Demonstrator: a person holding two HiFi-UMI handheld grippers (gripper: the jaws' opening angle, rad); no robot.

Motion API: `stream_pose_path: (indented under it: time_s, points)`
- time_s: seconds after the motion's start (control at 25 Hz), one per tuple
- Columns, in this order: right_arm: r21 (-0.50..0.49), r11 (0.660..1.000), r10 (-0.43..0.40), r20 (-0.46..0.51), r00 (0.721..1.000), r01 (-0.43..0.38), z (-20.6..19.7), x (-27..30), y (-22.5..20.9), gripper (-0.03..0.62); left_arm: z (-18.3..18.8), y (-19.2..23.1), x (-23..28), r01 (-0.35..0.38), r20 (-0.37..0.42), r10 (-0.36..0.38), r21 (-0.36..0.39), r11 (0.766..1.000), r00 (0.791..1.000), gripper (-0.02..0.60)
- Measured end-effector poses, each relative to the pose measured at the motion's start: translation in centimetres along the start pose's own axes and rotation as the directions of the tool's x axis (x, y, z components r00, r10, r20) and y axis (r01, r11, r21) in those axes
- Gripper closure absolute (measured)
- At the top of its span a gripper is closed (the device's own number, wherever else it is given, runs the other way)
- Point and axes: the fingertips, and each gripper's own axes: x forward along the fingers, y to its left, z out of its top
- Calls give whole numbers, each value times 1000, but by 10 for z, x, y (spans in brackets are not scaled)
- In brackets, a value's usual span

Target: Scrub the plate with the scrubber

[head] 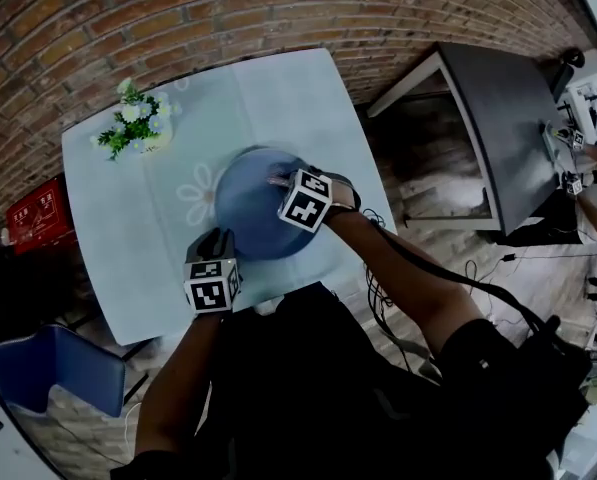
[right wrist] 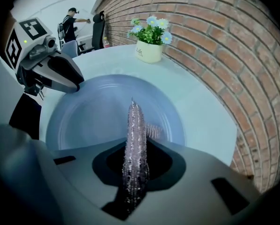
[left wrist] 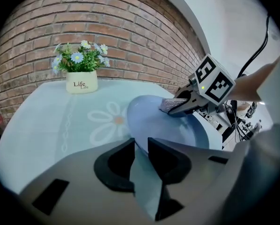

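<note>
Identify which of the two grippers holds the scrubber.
The right gripper: its fingers clamp the silvery scrubber over the blue plate. The left gripper only straddles the plate's rim.

Pale table (head: 108,238) up against the brick wall (head: 178,18), cream pot of blue and white flowers (head: 138,128) at its far corner, daisy print (head: 196,194) on the cloth. Blue chair (head: 58,368) near left, red crate (head: 38,213) by the wall, dark grey table (head: 508,118) off right.
</note>
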Motion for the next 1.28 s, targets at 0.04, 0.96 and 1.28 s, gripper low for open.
stream_pose_path:
  time_s: [0.04, 0.96, 1.28]
  points:
    - [18, 1000, -2, -4, 1000, 2, -2, -1, 2, 530, 0, 0, 0, 5, -3, -5, 5, 1000, 1000, 484]
    - [425, 901, 76, 41, 996, -86, -11, -15, 69, 530, 1, -1, 3, 89, -20, -88, 19, 996, 996, 465]
    - [494, 857, 106, 109, 988, -146, 7, -18, 90, 530, 1, -2, 3, 115, -23, -114, 19, 993, 993, 460]
